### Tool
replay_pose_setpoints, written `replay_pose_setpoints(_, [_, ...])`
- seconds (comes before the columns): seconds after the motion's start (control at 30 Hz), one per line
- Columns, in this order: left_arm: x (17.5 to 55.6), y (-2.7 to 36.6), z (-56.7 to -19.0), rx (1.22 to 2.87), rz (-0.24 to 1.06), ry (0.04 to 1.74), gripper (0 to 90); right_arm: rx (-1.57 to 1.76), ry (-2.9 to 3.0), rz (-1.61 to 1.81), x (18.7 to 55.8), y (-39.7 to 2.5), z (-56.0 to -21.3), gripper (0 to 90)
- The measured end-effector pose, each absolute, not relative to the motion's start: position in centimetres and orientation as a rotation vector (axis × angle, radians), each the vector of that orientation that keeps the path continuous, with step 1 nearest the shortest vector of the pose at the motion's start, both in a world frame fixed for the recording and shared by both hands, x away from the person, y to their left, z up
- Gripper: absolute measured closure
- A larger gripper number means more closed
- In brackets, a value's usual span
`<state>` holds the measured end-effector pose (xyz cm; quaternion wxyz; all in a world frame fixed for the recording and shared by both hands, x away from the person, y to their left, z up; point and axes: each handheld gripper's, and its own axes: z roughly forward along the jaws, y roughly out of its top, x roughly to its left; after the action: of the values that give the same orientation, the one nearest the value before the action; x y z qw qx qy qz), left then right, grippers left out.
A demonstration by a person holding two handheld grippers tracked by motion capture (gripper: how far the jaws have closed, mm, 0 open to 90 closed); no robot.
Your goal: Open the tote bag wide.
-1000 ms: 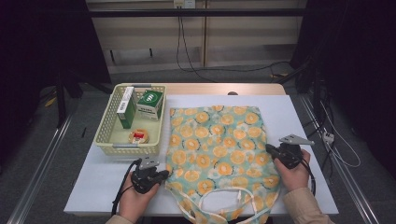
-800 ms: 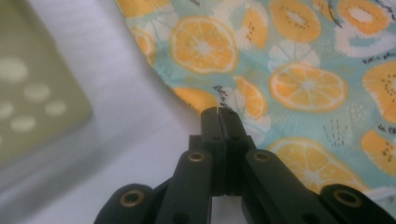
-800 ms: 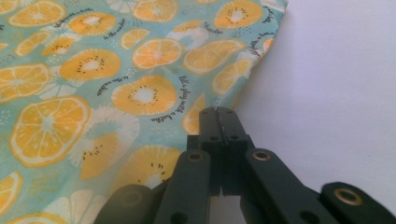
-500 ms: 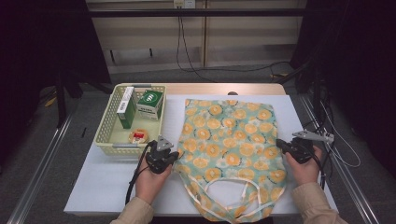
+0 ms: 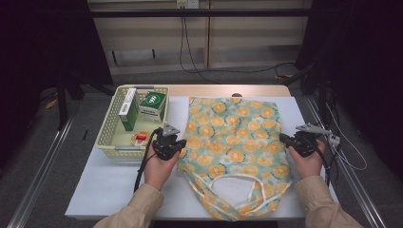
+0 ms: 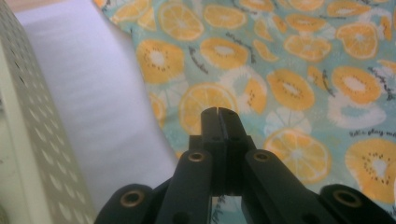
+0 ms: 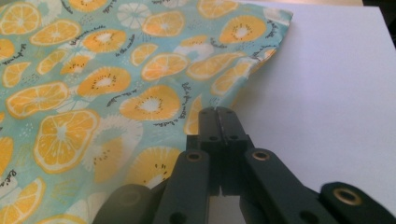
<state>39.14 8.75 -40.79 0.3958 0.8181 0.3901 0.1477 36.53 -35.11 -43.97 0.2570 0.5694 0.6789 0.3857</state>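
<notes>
Fruit-print bag (image 5: 233, 142) lies flat on the white counter (image 5: 109, 180), mouth and handles toward the person, just right of the yellow basket (image 5: 112, 137); the left gripper (image 5: 177, 147) pinches its left edge and the right gripper (image 5: 285, 139) its right edge, each pair of fingers pressed together on the fabric. A slip looks likeliest: the thin cloth could slide free if either hand pulls harder, letting that side bunch up. One bag, one basket, and two green boxes (image 5: 153, 105) are visible, plus a small red-labelled item whose nature cannot be told.
</notes>
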Motion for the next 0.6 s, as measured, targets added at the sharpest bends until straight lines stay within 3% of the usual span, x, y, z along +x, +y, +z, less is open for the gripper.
replay_pose_setpoints(0.3, [38.2,8.6,-40.8,2.078,0.318,0.952,88.4,1.526,1.859,1.049,36.4,-34.8,-43.8,90.0])
replay_pose_setpoints(0.33, [37.6,8.7,-41.1,2.057,0.304,0.965,77.0,1.521,1.860,1.053,36.3,-34.8,-43.8,90.0])
replay_pose_setpoints(0.37, [37.1,8.8,-41.3,2.049,0.303,0.972,77.0,1.521,1.860,1.053,36.3,-34.8,-43.8,90.0])
replay_pose_setpoints(0.4, [36.6,8.9,-41.7,2.047,0.326,0.978,62.7,1.515,1.865,1.058,36.1,-34.8,-43.8,90.0])
replay_pose_setpoints(0.43, [36.2,9.2,-41.9,2.045,0.346,0.984,62.7,1.515,1.865,1.058,36.1,-34.8,-43.8,90.0])
replay_pose_setpoints(0.47, [35.8,9.5,-42.2,2.020,0.326,1.004,50.3,1.514,1.873,1.054,36.1,-34.7,-43.8,90.0])
replay_pose_setpoints(0.5, [35.4,9.8,-42.4,2.001,0.299,1.032,50.3,1.514,1.873,1.054,36.1,-34.7,-43.8,90.0])
replay_pose_setpoints(0.53, [34.8,10.2,-42.9,2.018,0.311,1.048,42.3,1.507,1.874,1.050,36.0,-34.7,-43.7,90.0])
replay_pose_setpoints(0.6, [34.6,10.4,-43.1,2.031,0.300,1.057,39.9,1.505,1.874,1.053,36.0,-34.6,-43.7,90.0])
